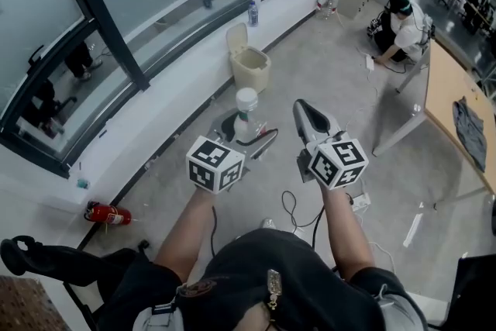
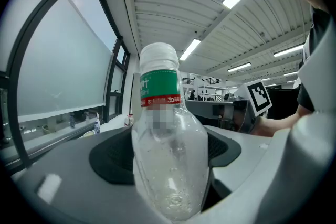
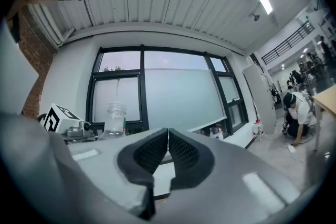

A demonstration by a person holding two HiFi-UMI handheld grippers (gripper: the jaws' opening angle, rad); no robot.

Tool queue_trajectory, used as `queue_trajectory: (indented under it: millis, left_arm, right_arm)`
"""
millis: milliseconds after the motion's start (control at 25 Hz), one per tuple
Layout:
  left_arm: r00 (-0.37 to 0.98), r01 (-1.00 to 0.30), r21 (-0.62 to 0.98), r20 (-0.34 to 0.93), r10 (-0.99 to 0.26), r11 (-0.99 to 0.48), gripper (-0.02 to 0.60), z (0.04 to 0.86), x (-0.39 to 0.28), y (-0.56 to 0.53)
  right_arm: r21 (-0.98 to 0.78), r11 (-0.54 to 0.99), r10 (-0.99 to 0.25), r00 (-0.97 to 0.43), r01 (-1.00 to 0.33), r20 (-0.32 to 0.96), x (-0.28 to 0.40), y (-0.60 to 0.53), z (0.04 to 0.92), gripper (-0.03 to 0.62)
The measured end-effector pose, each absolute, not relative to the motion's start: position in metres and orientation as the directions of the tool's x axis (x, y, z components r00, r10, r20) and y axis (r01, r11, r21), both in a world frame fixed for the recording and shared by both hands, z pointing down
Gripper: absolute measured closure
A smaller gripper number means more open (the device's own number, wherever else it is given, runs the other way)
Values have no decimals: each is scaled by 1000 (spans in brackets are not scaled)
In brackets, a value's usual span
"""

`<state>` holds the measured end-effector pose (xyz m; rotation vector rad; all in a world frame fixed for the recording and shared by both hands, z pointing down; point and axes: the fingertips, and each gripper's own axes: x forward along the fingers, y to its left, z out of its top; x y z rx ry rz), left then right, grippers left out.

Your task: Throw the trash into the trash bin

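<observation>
Mid-carry: the left tongs (image 2: 167,157) clamp the plastic bottle (image 1: 246,114), the right tongs (image 3: 168,152) are closed empty, and the lid-up trash bin (image 1: 249,62) stands well ahead on the floor, so the bottle must next reach its mouth and be released.

The bottle (image 2: 169,165) is clear, glossy plastic (its cap matt white). The right gripper (image 3: 168,139) has matt black, finely dimpled pads (image 3: 185,155). The trash bin (image 1: 249,64) is smooth cream plastic.

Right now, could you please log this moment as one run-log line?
left gripper: shut on bottle | right gripper: shut, empty | trash bin: lid up, ahead
</observation>
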<state>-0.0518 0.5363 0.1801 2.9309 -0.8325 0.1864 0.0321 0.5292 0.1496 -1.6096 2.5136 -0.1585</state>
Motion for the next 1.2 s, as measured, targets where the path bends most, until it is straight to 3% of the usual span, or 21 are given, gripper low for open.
queue_trajectory:
  millis: [520,1200]
  left_arm:
    - [817,-562,19,167,-552,-827,212,182,-4,495]
    - [832,-549,100,160,-531,-830,212,215,-39,327]
  right_arm:
    - [-177,471,-882,-468,-864,-61,74,485,160,586]
    - [-156,449,-886,-461,-880,50,38,330,192,586]
